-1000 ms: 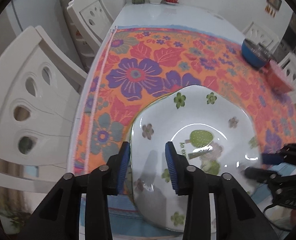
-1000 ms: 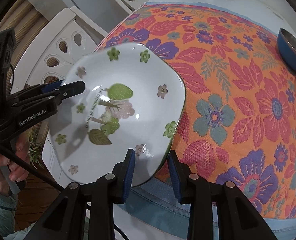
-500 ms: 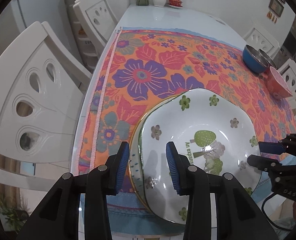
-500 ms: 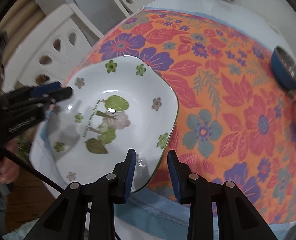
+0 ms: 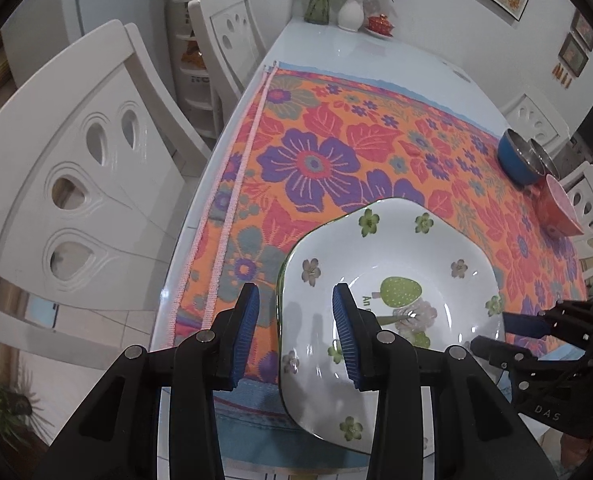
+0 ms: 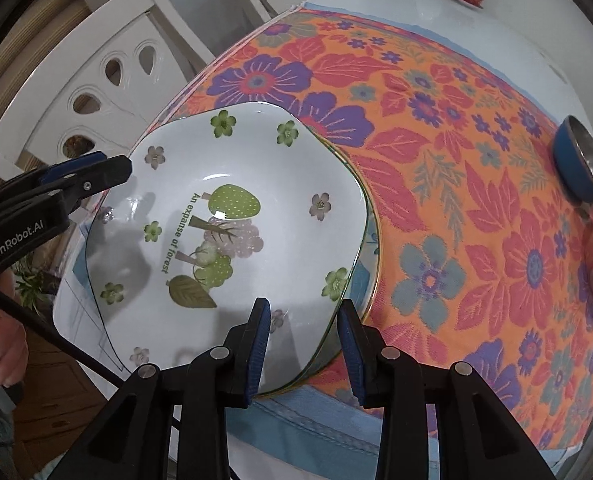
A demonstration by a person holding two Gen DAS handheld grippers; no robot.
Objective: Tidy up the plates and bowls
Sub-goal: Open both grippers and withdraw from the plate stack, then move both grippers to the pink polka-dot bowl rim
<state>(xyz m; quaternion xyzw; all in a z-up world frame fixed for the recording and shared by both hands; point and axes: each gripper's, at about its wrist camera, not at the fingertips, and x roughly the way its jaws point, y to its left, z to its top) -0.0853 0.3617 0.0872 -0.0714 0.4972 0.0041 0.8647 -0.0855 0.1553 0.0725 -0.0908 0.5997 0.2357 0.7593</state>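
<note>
1. White flowered plate (image 5: 396, 248), squarish and deep, printed with trees and green lettering. It lies at the near edge of the bench (image 5: 356, 52), stacked on a gold-rimmed plate (image 6: 370, 240) of which only a sliver shows.
2. Left hand-held gripper (image 5: 295, 296): its jaws straddle the flowered plate's left rim, one pad over the inside and one outside. Whether the pads clench the rim cannot be told.
3. Right hand-held gripper (image 6: 304, 306): its jaws straddle the opposite rim in the same way. Its grip likewise cannot be told.
4. Flowered orange cloth (image 5: 316, 160) covers the bench under both plates.
5. Blue bowl (image 5: 514, 160) and pink bowl (image 5: 556, 208) stand just beside each other at the far right, well apart from the plates.
6. White chair (image 5: 76, 180) stands beside the bench's left edge.
</note>
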